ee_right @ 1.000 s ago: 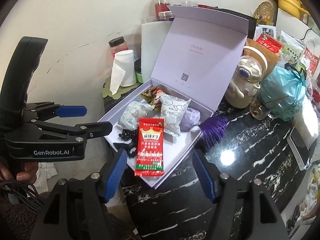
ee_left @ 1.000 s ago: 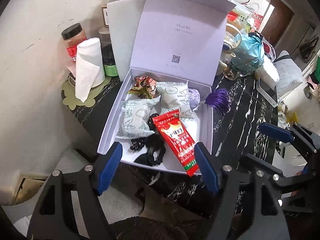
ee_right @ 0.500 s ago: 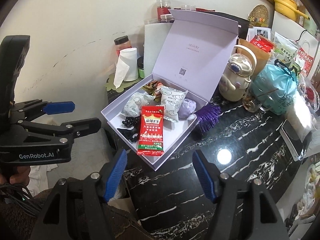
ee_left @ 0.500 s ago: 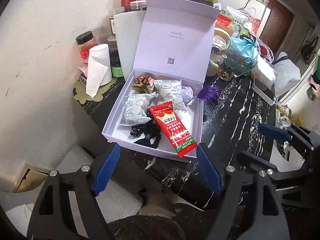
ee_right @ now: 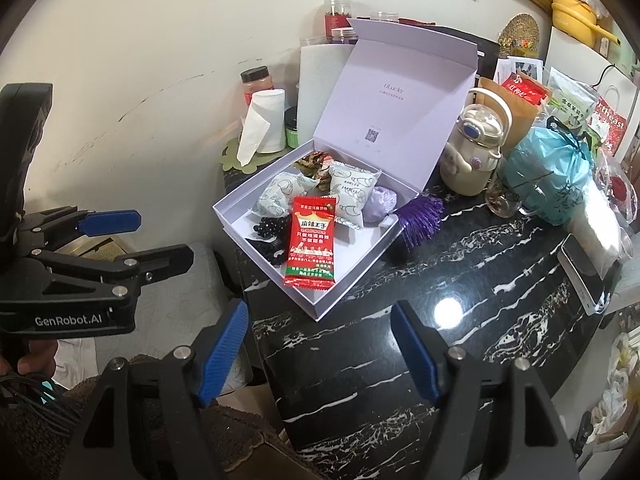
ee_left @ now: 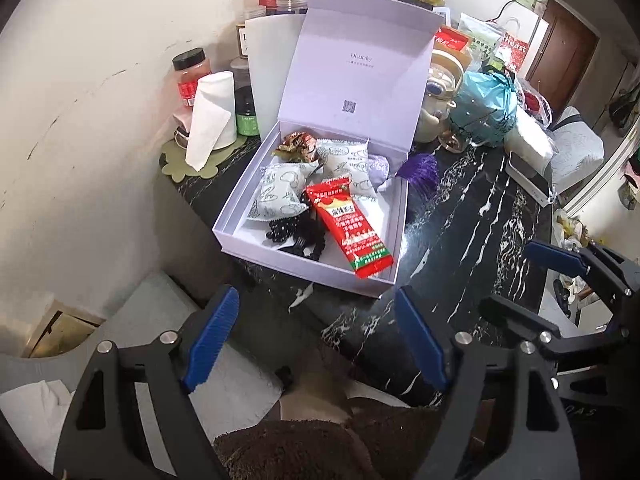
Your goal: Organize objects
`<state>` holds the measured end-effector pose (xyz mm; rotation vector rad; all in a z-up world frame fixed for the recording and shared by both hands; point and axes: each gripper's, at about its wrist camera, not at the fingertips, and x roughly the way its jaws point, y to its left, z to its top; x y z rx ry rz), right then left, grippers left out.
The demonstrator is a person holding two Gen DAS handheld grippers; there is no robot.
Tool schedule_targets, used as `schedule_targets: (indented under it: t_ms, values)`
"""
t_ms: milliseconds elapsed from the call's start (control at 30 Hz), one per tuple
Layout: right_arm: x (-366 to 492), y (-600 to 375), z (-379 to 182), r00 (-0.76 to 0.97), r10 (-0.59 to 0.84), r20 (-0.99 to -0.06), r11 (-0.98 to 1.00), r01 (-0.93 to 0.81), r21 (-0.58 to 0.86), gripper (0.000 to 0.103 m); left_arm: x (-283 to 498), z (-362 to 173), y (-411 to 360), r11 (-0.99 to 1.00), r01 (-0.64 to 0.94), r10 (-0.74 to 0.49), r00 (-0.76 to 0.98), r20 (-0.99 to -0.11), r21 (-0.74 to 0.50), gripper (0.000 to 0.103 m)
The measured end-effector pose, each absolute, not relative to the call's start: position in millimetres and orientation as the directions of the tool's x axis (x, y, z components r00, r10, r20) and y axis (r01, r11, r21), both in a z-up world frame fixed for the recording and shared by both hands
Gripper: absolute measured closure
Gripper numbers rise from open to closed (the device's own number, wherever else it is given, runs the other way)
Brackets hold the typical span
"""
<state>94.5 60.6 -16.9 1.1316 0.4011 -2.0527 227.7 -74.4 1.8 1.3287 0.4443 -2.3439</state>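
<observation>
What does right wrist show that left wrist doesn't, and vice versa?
Only right wrist: the left gripper from the side, a hand gripping its handle, framed pictures on the wall.

Only left wrist: the right gripper from the side, a brown door.

Both: the open lilac box on the black marble table, red snack packet inside, purple tassel over its edge. Both grippers' jaws are opening, nothing between them.

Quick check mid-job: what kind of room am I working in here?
Probably a home kitchen or dining corner: a black marble-patterned table crowded with spice jars, a white paper towel roll and a cream kettle-shaped bottle, beside the open lilac gift box.
</observation>
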Motion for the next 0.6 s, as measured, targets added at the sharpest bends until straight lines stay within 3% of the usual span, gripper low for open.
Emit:
schedule_targets:
  t_ms: [600]
  values:
    - [104.4,59.3,-13.6,-0.328,-0.479,-0.814,-0.652,0.754,0.079,0.029,246.9,7.7,-73.5,-0.851,0.523,-0.235,-0.463,-0.854,-0.049,0.022]
